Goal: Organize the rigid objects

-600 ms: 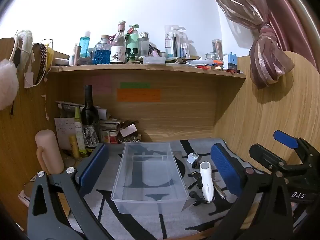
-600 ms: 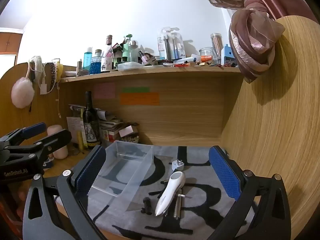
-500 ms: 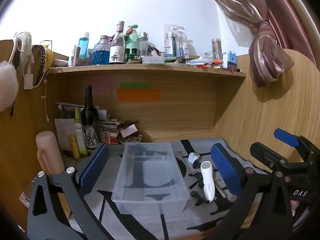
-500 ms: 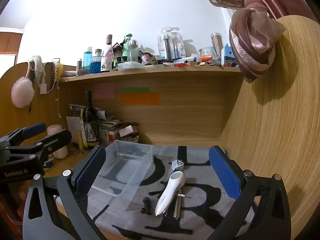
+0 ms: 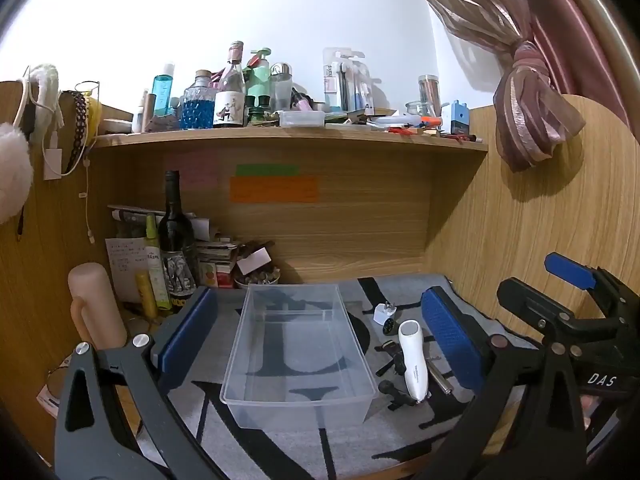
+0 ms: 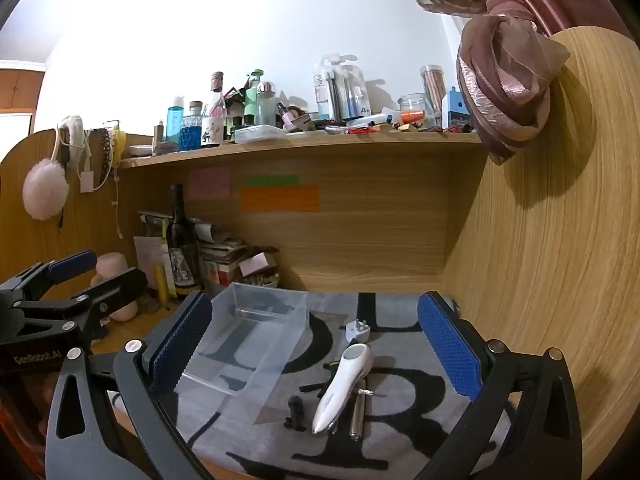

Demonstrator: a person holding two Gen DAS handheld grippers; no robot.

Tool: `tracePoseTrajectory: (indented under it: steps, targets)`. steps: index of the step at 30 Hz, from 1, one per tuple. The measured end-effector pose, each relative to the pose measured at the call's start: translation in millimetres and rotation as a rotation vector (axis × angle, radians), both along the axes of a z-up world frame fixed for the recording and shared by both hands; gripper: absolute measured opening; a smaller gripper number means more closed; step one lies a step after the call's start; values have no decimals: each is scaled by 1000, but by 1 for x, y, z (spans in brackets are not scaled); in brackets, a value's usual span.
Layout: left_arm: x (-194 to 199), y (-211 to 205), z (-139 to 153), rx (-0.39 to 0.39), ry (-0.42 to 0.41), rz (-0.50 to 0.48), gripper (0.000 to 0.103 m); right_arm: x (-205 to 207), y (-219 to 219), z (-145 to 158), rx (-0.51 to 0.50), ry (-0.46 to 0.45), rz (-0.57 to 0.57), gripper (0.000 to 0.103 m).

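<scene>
A clear plastic bin [image 5: 298, 350] sits empty on the grey patterned mat; it also shows in the right wrist view [image 6: 248, 348]. To its right lie a white handheld device [image 5: 414, 360] [image 6: 342, 388], a white plug adapter [image 5: 384, 313] [image 6: 357, 330], a metal cylinder [image 6: 358, 414] and small black parts [image 6: 295, 410]. My left gripper [image 5: 320, 334] is open and empty, held above the bin. My right gripper [image 6: 316, 340] is open and empty, above the white device.
A wine bottle [image 5: 176, 240], tubes, papers and a small bowl crowd the back left corner. A pink cylinder [image 5: 94, 308] stands at the left. A cluttered shelf [image 5: 288, 134] runs overhead. A wooden wall [image 6: 552, 260] closes the right side.
Both grippers stay open and nearly still; the views shift only slightly.
</scene>
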State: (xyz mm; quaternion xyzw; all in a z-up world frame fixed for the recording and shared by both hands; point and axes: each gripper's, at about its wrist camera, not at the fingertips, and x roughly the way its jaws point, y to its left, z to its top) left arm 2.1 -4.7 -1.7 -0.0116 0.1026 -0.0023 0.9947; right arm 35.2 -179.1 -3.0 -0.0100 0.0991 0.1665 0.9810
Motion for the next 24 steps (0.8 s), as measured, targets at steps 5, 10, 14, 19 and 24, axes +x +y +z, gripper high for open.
tracePoseTrajectory:
  steps: [5,10,14,19,24]
  targets:
    - [-1,-1,0,4,-1,-5,103,0,1,1,-1,0,3,103]
    - [-2,-1,-1,4,-4,-5,103,-3,3,1,-1,-6,3,103]
    - [-2,-1,-1,5,-5,-3,103,-4,3,1,4,-9,4,103]
    - [-2,1,0,2,-4,-1,103,-4,3,2,3,-9,4,103]
    - [-2,2,0,1,-2,-3,103,-5,4,2,2,-9,5,103]
